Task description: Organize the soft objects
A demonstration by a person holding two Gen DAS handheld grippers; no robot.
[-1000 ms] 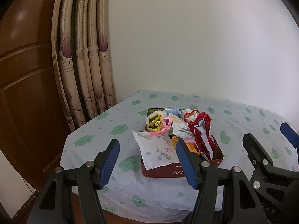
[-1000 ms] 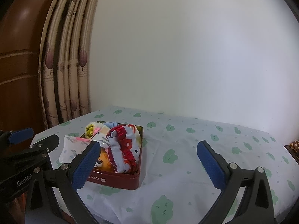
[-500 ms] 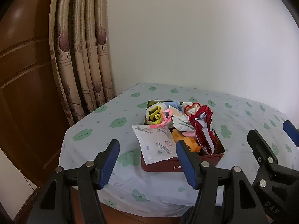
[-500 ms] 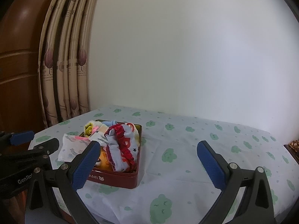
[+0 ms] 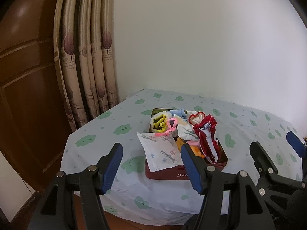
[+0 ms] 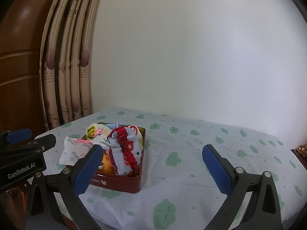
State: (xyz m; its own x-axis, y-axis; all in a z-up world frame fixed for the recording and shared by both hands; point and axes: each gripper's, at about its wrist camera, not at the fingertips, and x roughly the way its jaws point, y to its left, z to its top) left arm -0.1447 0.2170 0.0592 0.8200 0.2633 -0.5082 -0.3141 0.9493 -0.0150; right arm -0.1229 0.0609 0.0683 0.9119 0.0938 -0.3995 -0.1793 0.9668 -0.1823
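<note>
A dark red tin box [image 5: 168, 174] [image 6: 122, 184] sits on the table, heaped with soft things. A white printed packet [image 5: 161, 151] [image 6: 73, 151] hangs over its near left corner. Red-and-white frilled cloth [image 5: 206, 136] [image 6: 126, 151] lies along its right side, with yellow rolled cloth [image 5: 159, 121] and a pink ribbon [image 5: 169, 127] at the back. An orange soft toy [image 6: 106, 163] peeks out in front. My left gripper [image 5: 151, 164] hovers open, short of the box, with nothing between its fingers. My right gripper [image 6: 151, 169] is open too, empty, to the right of the box.
The table wears a pale cloth with green cloud faces [image 6: 211, 153]. Beige curtains [image 5: 86, 57] and a brown wooden door [image 5: 25, 76] stand at the left, a white wall behind. The table's near edge [image 5: 134, 210] lies just under my left gripper. A dark object [image 6: 301, 150] sits at the far right.
The box sits slightly lower and nearer in the left wrist view than a second ago. Both grippers keep the same opening and nothing on the table has moved.
</note>
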